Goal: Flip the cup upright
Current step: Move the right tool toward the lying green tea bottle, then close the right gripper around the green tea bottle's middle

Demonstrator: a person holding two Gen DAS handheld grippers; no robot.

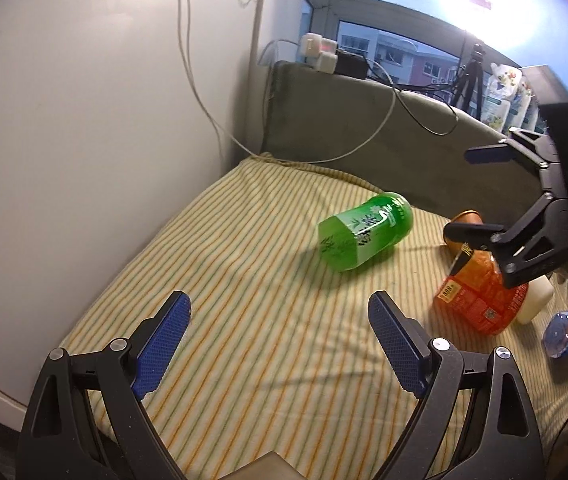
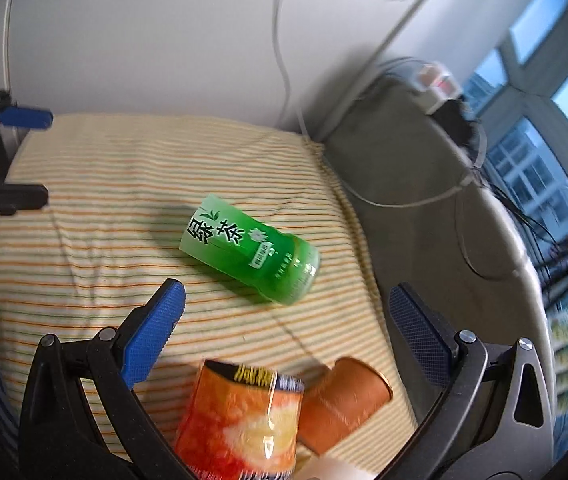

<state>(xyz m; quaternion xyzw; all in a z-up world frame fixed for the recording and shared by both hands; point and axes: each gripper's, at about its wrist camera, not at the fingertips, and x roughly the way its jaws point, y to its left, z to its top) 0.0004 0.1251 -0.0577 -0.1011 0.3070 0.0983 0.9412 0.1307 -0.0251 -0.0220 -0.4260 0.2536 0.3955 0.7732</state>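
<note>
A brown paper cup (image 2: 344, 402) lies on its side on the striped cloth (image 2: 124, 208), leaning against an orange bottle (image 2: 244, 424). In the left wrist view the cup (image 1: 469, 219) shows only partly behind the right gripper's lower finger. My right gripper (image 2: 284, 312) is open and empty, with the cup and orange bottle low between its fingers; it also shows in the left wrist view (image 1: 460, 196). My left gripper (image 1: 280, 320) is open and empty above the cloth, well short of the cup.
A green tea bottle (image 1: 364, 236) lies on its side mid-cloth, also in the right wrist view (image 2: 252, 256). The orange bottle (image 1: 480, 296) has a white cap. A blue object (image 1: 564, 332) lies at the right. A grey headboard (image 1: 364, 128) with cables, a white wall (image 1: 104, 120).
</note>
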